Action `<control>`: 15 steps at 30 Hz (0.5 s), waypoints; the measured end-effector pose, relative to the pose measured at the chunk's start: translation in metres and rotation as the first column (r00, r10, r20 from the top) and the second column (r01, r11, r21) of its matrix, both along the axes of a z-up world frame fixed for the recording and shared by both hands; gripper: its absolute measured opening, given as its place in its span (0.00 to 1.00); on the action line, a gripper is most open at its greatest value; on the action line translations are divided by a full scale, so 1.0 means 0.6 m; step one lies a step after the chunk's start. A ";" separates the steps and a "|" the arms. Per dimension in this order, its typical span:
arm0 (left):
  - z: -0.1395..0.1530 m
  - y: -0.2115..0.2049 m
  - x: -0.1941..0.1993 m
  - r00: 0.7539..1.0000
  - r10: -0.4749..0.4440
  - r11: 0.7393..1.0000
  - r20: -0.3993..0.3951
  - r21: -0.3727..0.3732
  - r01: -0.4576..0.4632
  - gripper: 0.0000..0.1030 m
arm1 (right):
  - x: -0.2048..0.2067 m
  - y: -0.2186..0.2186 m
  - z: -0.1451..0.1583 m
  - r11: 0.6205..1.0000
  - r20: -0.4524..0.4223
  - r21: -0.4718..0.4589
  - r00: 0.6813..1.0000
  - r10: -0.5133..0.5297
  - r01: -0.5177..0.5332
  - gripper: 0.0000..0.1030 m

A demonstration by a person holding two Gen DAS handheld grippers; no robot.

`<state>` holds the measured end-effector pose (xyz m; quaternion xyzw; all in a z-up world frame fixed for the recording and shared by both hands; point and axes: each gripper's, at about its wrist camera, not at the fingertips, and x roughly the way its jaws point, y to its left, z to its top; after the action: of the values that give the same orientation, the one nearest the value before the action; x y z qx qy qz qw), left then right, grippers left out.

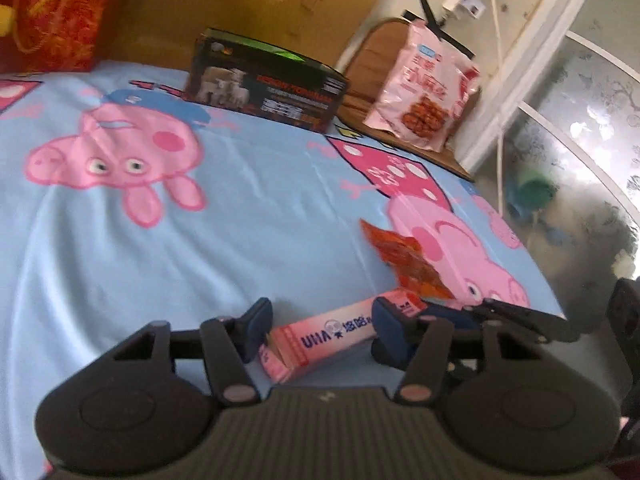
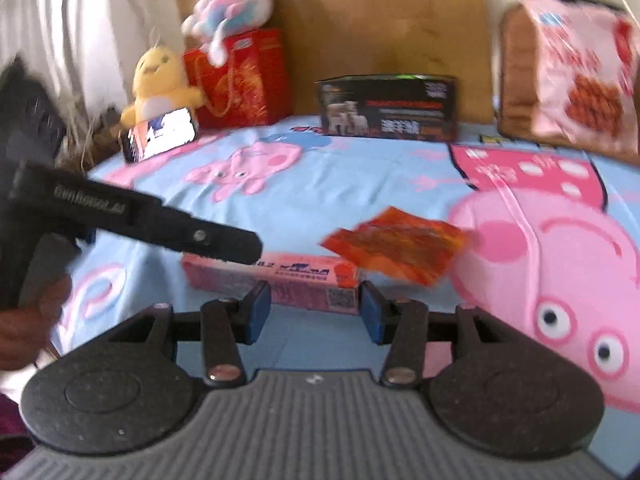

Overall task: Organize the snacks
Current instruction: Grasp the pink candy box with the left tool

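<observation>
Snack box (image 1: 320,340), long and pink, lies flat on the bed sheet (image 1: 200,248) between the spread fingers of your left hand-held gripper (image 1: 318,330). The jaws stand open on either side of it; whether the blue pads (image 1: 256,328) touch the cardboard cannot be told from the left wrist view. One end flap of the box points back toward the camera.

Your right hand-held gripper (image 2: 316,308) is also open, holding nothing, its blue pads (image 2: 258,306) just short of the same snack box (image 2: 280,280), near the end with the printed code. In that view the body of the left hand-held gripper (image 2: 168,228) crosses above the box from the left, your hand (image 2: 36,320) on its grip.

Just beyond the box, an orange-red snack packet (image 1: 408,264) lies on the sheet, overlapping the box's far end in the right wrist view (image 2: 400,244).

Farther back:
- black carton (image 1: 264,84) with animal pictures, standing by the wooden headboard (image 1: 240,0);
- pink snack bag (image 1: 424,88) upright against a brown cushion (image 1: 376,52), right of the carton;
- red gift bag (image 2: 240,80), far left corner, a pastel plush toy (image 2: 232,0) on top;
- yellow chick plush (image 2: 160,84) beside it, with a phone (image 2: 160,132) leaning in front.

The sheet is light blue with pink cartoon pigs. Both views are motion-blurred.
</observation>
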<state>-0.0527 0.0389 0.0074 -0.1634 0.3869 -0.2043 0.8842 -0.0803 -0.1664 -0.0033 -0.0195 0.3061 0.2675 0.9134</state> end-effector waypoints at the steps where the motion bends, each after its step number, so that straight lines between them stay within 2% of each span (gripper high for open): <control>1: 0.000 0.010 -0.001 1.000 0.016 1.000 -0.005 -0.011 -0.016 0.50 | -0.001 0.010 -0.001 1.000 0.011 -0.021 1.000 0.010 -0.009 0.50; 5: 0.004 0.054 0.002 0.996 0.094 0.994 -0.008 -0.051 -0.095 0.50 | 0.011 0.033 0.001 0.999 0.007 -0.025 0.999 0.044 -0.043 0.43; 8: 0.016 0.073 0.023 0.993 0.119 0.991 -0.002 -0.068 -0.118 0.47 | 0.024 0.057 0.006 0.996 0.019 -0.038 0.997 0.075 -0.074 0.40; 10: 0.027 0.077 0.046 0.997 0.077 0.989 -0.001 -0.125 -0.076 0.41 | 0.039 0.071 0.014 0.995 0.033 -0.044 0.996 0.086 -0.084 0.40; 11: 0.034 0.075 0.060 0.999 0.052 0.985 -0.001 -0.162 -0.052 0.41 | 0.046 0.076 0.020 0.995 0.042 -0.034 0.994 0.099 -0.098 0.32; 12: 0.042 0.070 0.073 0.999 0.043 0.986 0.012 -0.160 -0.041 0.41 | 0.055 0.081 0.028 0.994 0.043 -0.027 0.993 0.110 -0.109 0.23; 15: 0.067 0.056 0.104 0.996 0.062 0.995 0.071 -0.085 -0.056 0.41 | 0.075 0.096 0.046 0.994 0.098 -0.061 0.991 0.092 -0.086 0.24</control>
<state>0.0095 0.0727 0.0477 -0.2037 0.3403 -0.2000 0.8960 -0.0353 -0.1087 0.0243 -0.0726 0.2663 0.2979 0.9138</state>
